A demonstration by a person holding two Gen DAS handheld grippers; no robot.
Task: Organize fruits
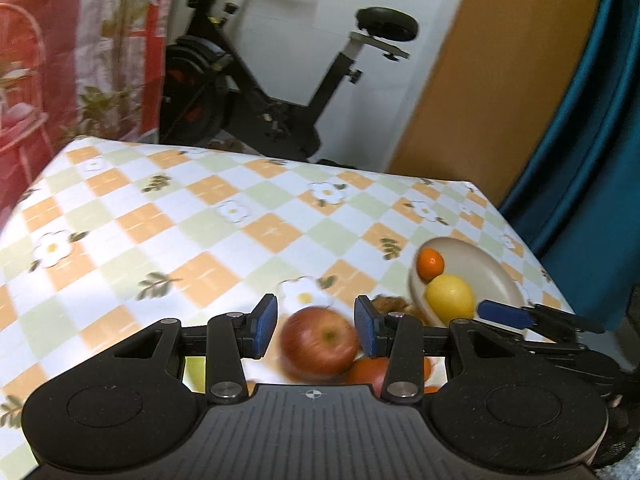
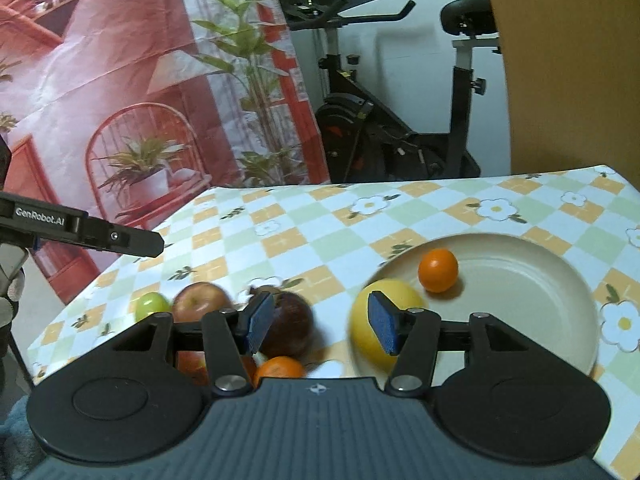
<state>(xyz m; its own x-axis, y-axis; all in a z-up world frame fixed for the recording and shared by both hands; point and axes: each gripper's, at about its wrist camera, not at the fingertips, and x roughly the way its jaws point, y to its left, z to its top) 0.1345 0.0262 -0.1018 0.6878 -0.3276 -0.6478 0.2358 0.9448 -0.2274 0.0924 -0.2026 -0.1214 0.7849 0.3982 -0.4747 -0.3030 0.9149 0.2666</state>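
In the left wrist view, your left tool (image 1: 316, 326) stands spread around the red apple (image 1: 319, 344), pads just beside its flanks but, as far as the blur lets you judge, not pressing; the apple sits on the bench (image 1: 160, 216) with an orange fruit (image 1: 370, 370) touching its right side. Close carelessly and you could nudge that neighbour, or the round apple could squirt out of the pads. The plate (image 1: 496, 276) to the right holds a lemon (image 1: 450, 298) and a small orange (image 1: 430, 264), and the right tool's finger (image 1: 504, 316) hangs over its near rim, so the two tools could clash if both go for the plate. No writing reads here. In the right wrist view, your right tool (image 2: 322, 326) is spread and empty, the lemon (image 2: 384, 320) just behind its right pad; a sideways sweep could roll the lemon off the plate's (image 2: 532, 280) edge. The loose fruit, among them a green one (image 2: 151, 306), lie near the bench's (image 2: 320, 216) left edge. The left tool's finger (image 2: 92, 234) reads "GenRobot.AI".
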